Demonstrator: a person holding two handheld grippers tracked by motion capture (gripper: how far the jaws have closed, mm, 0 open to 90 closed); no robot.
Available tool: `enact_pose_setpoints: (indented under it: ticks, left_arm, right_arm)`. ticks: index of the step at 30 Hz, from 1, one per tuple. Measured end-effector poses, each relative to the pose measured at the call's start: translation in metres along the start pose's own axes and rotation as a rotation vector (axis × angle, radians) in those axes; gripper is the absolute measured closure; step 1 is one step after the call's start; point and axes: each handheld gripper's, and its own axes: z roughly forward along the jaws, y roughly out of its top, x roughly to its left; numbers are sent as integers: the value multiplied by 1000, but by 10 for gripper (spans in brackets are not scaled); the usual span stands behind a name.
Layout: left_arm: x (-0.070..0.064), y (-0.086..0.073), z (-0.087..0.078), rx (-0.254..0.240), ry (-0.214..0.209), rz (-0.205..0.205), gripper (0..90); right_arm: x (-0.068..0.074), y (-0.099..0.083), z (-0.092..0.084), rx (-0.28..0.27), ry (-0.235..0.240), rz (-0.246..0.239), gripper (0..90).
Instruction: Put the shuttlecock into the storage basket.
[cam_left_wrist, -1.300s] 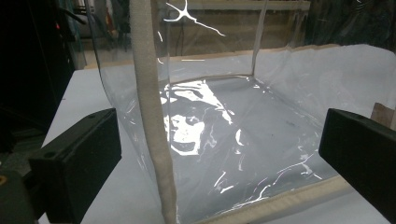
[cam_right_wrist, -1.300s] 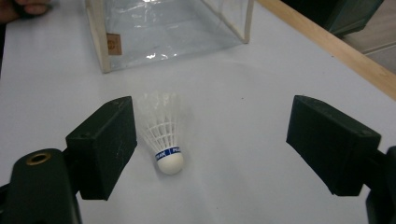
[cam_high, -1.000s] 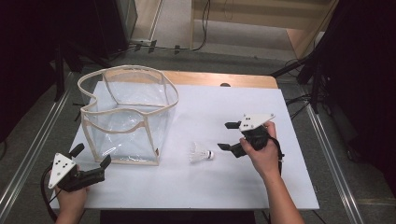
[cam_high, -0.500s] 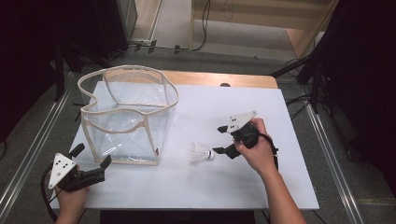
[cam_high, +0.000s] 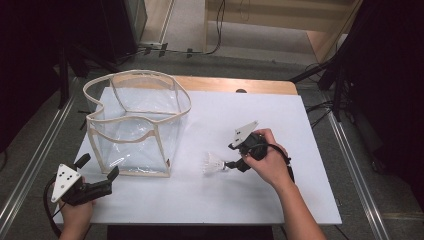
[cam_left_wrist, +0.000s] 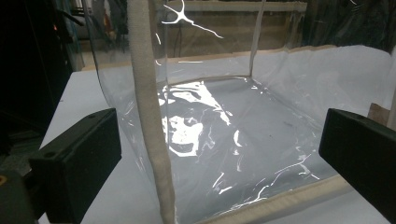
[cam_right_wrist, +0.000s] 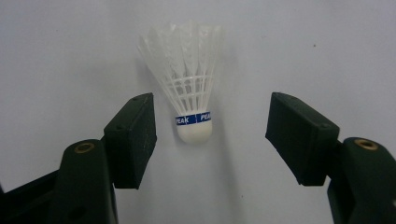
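Since the earlier frames the right gripper (cam_high: 235, 161) has slid left across the white table (cam_high: 280, 200) toward the shuttlecock (cam_high: 213, 163), and its jaws have just been closing, now at a middling gap. In the right gripper view the shuttlecock (cam_right_wrist: 189, 91) lies on the table between the two black jaws, its white cork base with a blue band nearest the camera and its feathers pointing away; the left jaw stands just beside the cork, the right jaw is apart from it, and neither pad presses on it. In the high view the shuttlecock sits near the middle of the table, just right of the clear plastic bag (cam_high: 135, 125) with beige trim, which stands upright and open at the top.

At the near left corner the left gripper (cam_high: 97, 172) has kept its place, its jaws spread wide with nothing between the pads. The left gripper view looks at the clear plastic bag (cam_left_wrist: 224, 130) close ahead, one beige corner seam upright between the jaws
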Motion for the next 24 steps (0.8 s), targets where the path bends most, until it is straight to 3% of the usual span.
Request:
enact_pose_setpoints:
  ticks: [2,10,23,24]
  left_arm:
    - [0,0,-1,-4,-6,5,0]
    - [-1,0,0,-4,-8,8,0]
    - [-1,0,0,-3,-7,10,0]
    - [-1,0,0,-3,-7,10,0]
  right_arm:
    - [-1,2,4,49,-25,45,335]
    - [0,3,10,82,-12,86,356]
    - [2,9,28,167,32,49,406]
    - [4,9,29,175,37,64,408]
